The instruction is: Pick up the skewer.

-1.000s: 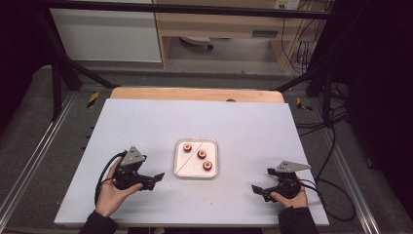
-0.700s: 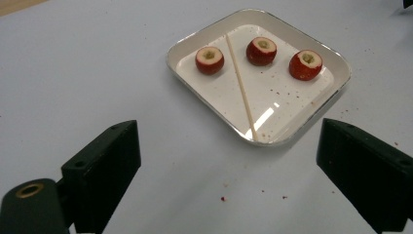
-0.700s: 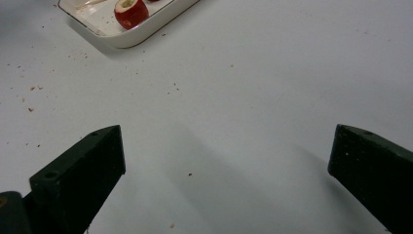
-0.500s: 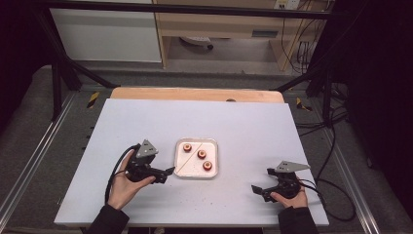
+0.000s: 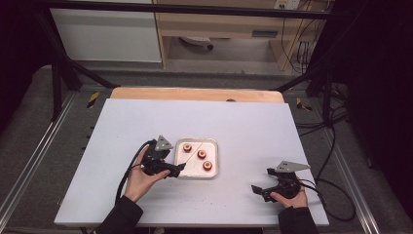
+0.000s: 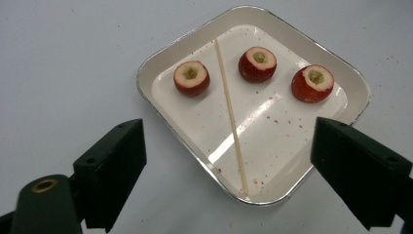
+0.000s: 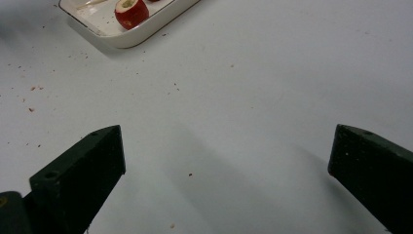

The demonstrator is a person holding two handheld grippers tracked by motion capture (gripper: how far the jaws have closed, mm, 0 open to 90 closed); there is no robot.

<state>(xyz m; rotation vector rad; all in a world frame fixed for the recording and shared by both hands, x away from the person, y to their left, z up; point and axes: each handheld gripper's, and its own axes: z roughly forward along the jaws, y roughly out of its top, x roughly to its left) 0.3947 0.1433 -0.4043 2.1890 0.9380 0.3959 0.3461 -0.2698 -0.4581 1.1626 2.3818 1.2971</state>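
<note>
My left gripper (image 6: 229,161), fingers spread wide, faces the square white metal-rimmed tray (image 6: 160,58) mid-bench. A thin wooden skewer (image 6: 231,114) lies in it, long axis running away from me, between three cored red fruits (image 6: 191,77). My right gripper (image 7: 226,165), fingers wide and holding nothing, rests well apart.

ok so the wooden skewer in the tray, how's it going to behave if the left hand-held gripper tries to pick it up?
The wooden skewer looks thin and straight, so probably stiff but light, and could snap under a hard pinch. It lies flat on the glossy tray floor, so the jaws may struggle to get under it; it could slide or roll. One end rests near the rim, likely the easier grab.
</note>
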